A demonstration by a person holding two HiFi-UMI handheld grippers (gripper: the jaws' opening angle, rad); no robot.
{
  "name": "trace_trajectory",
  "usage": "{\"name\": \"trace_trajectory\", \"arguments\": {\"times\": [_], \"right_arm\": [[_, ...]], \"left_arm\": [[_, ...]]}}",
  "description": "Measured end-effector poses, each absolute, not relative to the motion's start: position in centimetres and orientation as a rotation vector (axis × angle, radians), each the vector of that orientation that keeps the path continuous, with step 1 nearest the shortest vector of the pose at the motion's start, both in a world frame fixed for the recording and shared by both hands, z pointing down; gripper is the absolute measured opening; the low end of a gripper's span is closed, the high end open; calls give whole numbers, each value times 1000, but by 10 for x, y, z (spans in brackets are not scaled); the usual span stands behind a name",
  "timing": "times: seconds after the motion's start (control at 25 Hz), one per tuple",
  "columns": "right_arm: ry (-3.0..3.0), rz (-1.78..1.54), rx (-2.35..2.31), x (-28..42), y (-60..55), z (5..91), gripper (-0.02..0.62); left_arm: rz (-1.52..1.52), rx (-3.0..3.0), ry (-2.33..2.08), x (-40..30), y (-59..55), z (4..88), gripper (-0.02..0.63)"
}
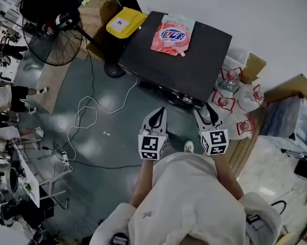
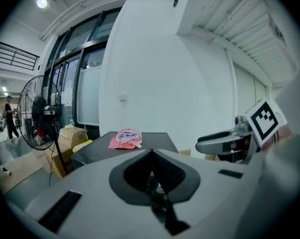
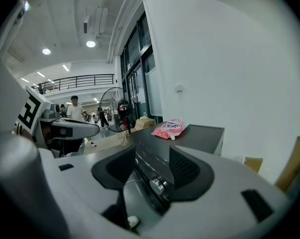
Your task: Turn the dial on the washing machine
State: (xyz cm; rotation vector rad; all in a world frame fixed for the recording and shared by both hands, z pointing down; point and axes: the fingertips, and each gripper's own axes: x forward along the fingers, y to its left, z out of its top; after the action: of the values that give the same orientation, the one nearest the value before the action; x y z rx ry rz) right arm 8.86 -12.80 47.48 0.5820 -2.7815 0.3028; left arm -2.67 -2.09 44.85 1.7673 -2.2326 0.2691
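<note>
Left gripper (image 1: 159, 112), white body, black jaws, marker cube on top: held out ahead of torso, pointed forward and slightly down. Jaws seen closed tip to tip.

Right gripper (image 1: 206, 110), same build: held alongside, near but apart, same heading. Jaws seen parted, nothing pressed between pads.

Left forearm (image 1: 139, 188) and right forearm (image 1: 229, 180) extended forward.
</note>
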Motion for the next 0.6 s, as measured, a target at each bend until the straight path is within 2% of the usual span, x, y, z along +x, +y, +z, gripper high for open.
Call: {"name": "trace_trajectory", "arguments": {"times": [0.6], "right_arm": [[-2512, 414, 1018, 48, -126, 552, 222]], "left_arm": [[352, 2095, -1807, -88, -64, 522, 12]]}}
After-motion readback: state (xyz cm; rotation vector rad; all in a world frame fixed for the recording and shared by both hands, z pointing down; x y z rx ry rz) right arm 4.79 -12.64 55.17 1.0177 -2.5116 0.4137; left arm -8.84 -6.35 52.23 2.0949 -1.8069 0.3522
